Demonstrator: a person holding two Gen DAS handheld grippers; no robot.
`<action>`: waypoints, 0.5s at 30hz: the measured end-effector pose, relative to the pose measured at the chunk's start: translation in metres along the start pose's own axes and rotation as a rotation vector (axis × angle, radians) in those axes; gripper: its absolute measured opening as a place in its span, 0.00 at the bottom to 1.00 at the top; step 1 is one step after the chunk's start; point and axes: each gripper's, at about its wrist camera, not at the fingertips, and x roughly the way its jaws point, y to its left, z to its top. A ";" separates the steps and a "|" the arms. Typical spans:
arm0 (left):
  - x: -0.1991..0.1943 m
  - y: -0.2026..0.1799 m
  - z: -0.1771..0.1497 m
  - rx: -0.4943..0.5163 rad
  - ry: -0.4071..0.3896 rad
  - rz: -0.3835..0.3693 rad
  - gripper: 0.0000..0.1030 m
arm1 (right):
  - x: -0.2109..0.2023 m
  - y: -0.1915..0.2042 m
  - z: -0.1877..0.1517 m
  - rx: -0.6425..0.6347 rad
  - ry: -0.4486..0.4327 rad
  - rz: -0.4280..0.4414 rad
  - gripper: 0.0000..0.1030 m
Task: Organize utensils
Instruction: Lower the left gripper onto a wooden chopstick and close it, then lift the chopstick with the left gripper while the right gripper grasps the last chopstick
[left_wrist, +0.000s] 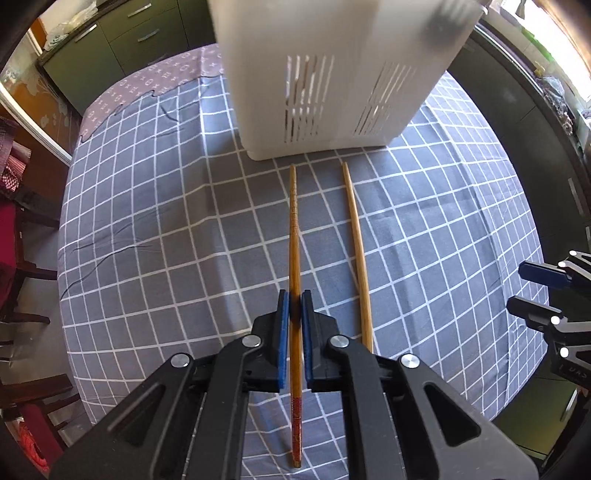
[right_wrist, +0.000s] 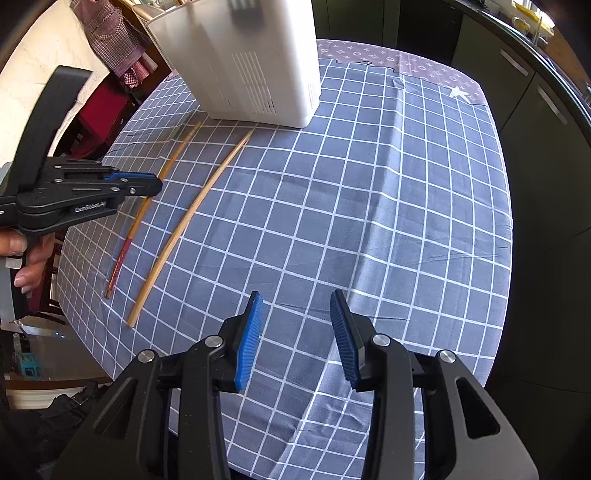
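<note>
Here the left gripper (left_wrist: 294, 295) pinches the red-ended chopstick (left_wrist: 294, 229), tip toward the white holder (left_wrist: 332, 74); right gripper (right_wrist: 297, 306) gapes empty.

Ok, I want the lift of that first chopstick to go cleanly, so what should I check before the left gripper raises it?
1. Left gripper jaws straddle the dark chopstick: ok.
2. Jaws fully clamped on it: cannot tell; slight gaps show beside the pads.
3. Pale chopstick lies apart from the jaws, so it will not be dragged: ok.
4. Right gripper is open, empty and away from both chopsticks: ok.
5. White holder stands upright just beyond the chopstick tips: ok.
6. Holder's top opening has room: cannot tell, it is out of frame.
</note>
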 end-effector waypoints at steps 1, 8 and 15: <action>-0.008 0.005 -0.003 -0.005 -0.024 -0.005 0.06 | 0.001 0.002 0.001 -0.001 0.006 0.001 0.38; -0.069 0.035 -0.022 -0.037 -0.170 -0.057 0.06 | 0.013 0.017 0.024 0.059 0.043 0.051 0.38; -0.101 0.046 -0.042 -0.030 -0.266 -0.060 0.06 | 0.051 0.041 0.058 0.170 0.136 0.126 0.37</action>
